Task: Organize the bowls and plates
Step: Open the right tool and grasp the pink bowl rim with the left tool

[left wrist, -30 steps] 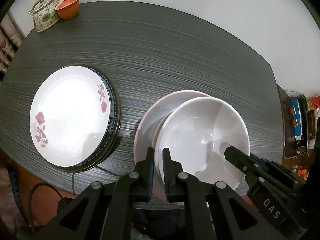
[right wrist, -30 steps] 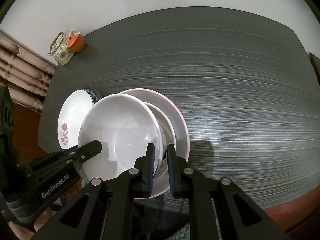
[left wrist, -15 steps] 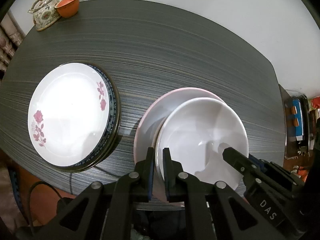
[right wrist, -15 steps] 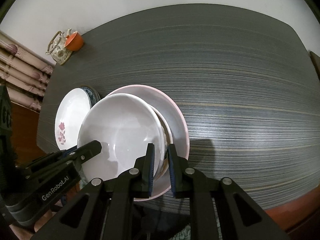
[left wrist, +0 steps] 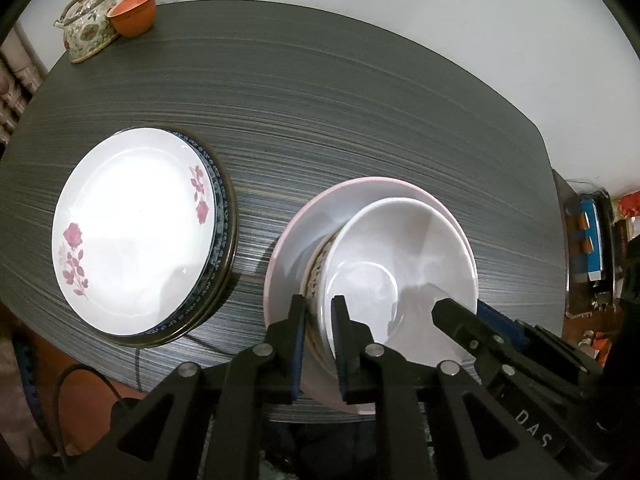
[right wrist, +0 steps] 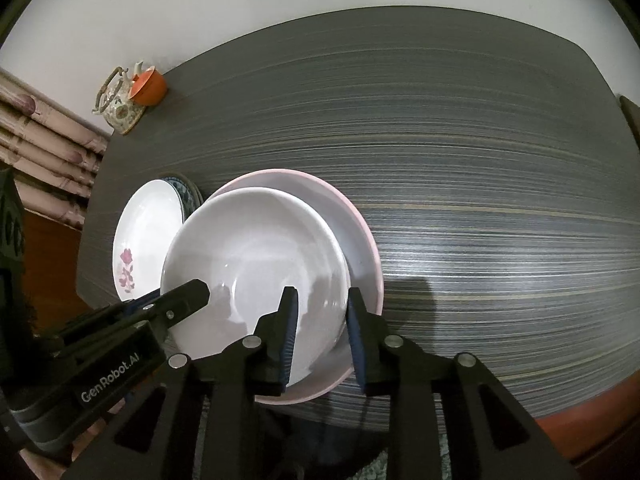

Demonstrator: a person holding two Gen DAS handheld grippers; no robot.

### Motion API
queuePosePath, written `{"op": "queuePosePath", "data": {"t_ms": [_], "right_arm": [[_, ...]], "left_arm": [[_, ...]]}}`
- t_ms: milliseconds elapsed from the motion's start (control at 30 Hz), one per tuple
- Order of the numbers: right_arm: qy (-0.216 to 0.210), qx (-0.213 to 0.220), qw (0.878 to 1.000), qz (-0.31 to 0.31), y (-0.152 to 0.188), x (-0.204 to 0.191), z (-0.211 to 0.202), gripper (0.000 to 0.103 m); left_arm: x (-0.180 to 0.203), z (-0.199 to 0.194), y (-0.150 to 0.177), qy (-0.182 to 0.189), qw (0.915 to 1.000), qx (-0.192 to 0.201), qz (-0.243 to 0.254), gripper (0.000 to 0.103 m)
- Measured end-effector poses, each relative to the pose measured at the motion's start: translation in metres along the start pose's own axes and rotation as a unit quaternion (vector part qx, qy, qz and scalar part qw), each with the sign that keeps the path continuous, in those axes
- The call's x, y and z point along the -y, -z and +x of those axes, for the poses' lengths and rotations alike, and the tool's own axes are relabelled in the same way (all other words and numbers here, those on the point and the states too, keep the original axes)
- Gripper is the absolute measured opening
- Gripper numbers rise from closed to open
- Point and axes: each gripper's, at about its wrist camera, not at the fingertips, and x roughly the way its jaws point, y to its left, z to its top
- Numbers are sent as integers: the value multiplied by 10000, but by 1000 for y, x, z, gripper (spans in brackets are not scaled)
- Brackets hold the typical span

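Note:
A white bowl [left wrist: 400, 264] [right wrist: 248, 248] sits nested in a patterned bowl [left wrist: 316, 264], which stands on a pink plate [left wrist: 304, 240] [right wrist: 360, 232]. My left gripper [left wrist: 319, 320] straddles the bowl's near-left rim; its jaws are opening and stand only slightly apart around the rim. On the bowl's other side, my right gripper [right wrist: 322, 308] straddles the rim too; its jaws are also opening, with a clear gap beside the rim. Each gripper's finger shows in the other view. A stack of plates topped by a rose-patterned plate [left wrist: 132, 232] [right wrist: 144, 220] lies to the left.
A floral teapot [left wrist: 86, 32] and an orange cup [left wrist: 134, 8] stand at the far left corner of the dark striped table [left wrist: 320, 100]. The table's near edge runs just below the pink plate. Cluttered items [left wrist: 592, 248] lie beyond the right edge.
The jaws of both grippers have parted from the white bowl's rim. The bowl has settled lower, into the patterned bowl on the pink plate.

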Motion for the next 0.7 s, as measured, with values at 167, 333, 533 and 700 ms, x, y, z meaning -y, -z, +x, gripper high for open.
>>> {"op": "queuePosePath", "data": {"t_ms": [167, 333, 533, 700], "right_arm": [[-66, -12, 10000, 26, 0, -1, -1, 30], [-92, 11, 9999, 63, 1, -1, -3, 33], [-134, 62, 9998, 148, 0, 3, -9, 37], [-228, 165, 9992, 293, -2, 8, -20, 38]], "left_arm": [[-1, -6, -2, 60, 9999, 100, 47, 15], [-4, -17, -5, 174, 9995, 264, 46, 15], [-16, -30, -7, 287, 9989, 368, -107, 15], [-34, -39, -10, 429, 9977, 412, -315, 15]]}}
